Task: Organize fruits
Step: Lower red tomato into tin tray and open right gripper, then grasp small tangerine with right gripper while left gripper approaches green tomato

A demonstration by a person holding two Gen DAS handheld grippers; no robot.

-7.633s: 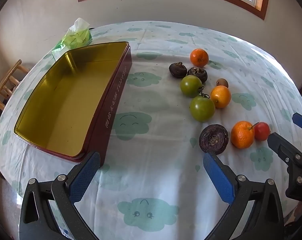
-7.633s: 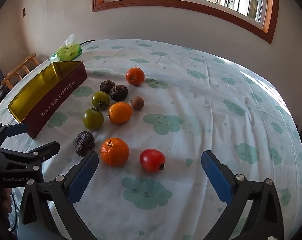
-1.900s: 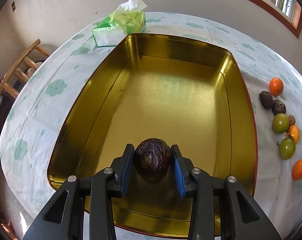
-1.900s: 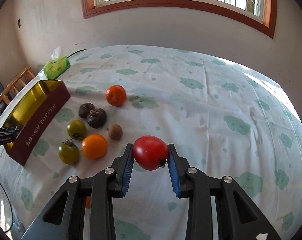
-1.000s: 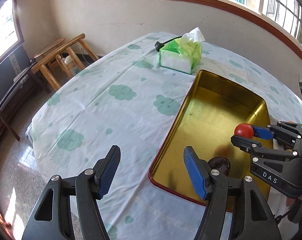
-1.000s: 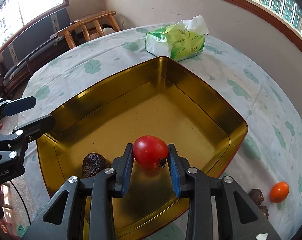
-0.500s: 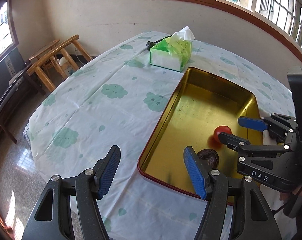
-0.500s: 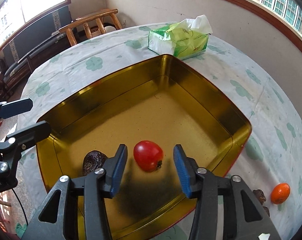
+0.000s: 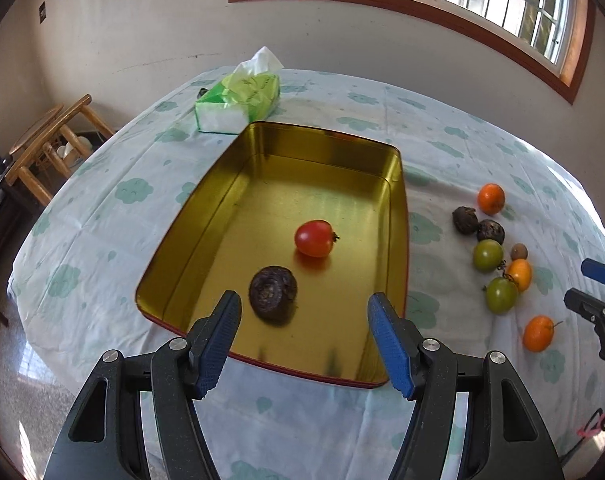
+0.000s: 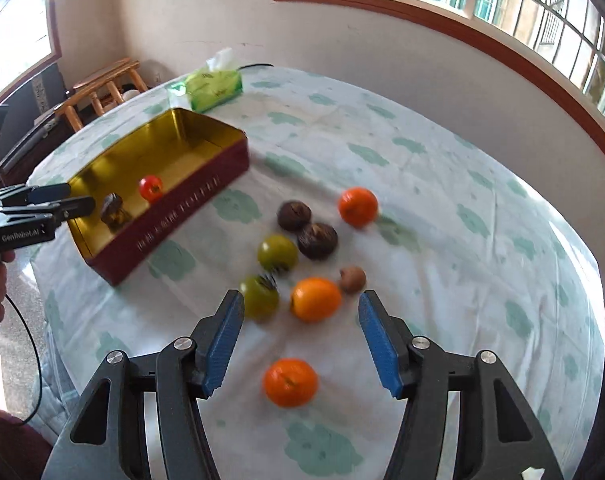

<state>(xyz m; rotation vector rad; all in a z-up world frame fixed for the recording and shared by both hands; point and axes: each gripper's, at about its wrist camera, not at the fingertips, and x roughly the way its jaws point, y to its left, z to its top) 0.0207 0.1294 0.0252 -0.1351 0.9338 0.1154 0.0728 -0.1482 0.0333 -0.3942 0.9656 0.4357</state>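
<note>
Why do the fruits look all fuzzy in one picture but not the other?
Right wrist view: motion blur smears the orange tangerine and green tomatoes. Left wrist view: sharp; the red tomato casts a reddish reflection on the shiny gold tin. Both views: the fisheye lens bends the table's edge.

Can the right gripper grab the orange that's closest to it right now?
Probably yes. The right gripper is open and empty, and the nearest orange sits on the tablecloth just below its spread fingers, apart from the other fruit, with nothing lying in the way.
</note>
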